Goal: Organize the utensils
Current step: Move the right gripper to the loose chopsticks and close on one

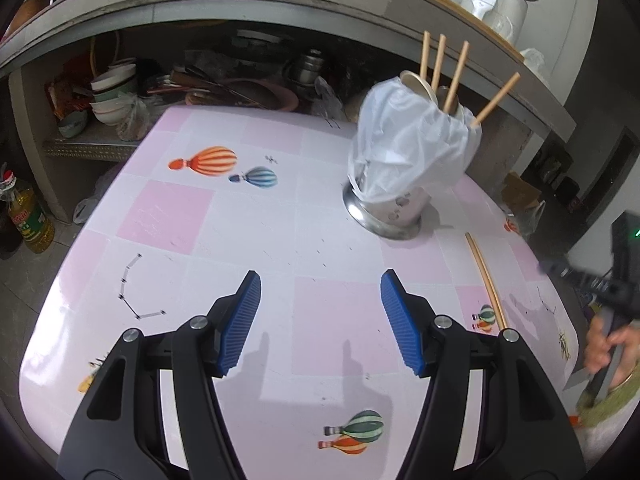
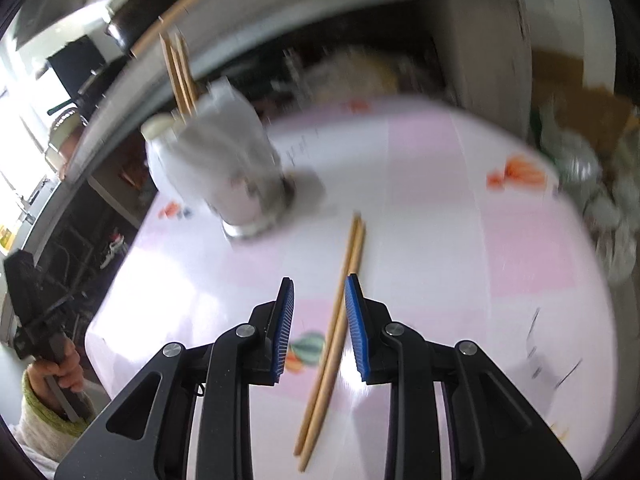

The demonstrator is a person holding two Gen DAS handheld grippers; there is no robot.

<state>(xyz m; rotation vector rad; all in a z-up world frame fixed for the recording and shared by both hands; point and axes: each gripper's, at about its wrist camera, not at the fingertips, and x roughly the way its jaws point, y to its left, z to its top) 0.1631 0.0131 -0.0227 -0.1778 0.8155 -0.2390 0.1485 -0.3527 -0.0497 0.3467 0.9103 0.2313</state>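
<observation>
Two chopsticks (image 2: 332, 332) flat on table (image 2: 440, 220), between part-open right claw (image 2: 319, 326) pads, ungripped

text: none legible | oil bottle (image 1: 30, 222) label: red and green, too small to read

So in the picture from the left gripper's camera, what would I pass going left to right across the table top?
Orange striped balloon print → blue striped balloon print → steel utensil holder draped in a white plastic bag → loose chopsticks lying near the table's right edge.
</observation>
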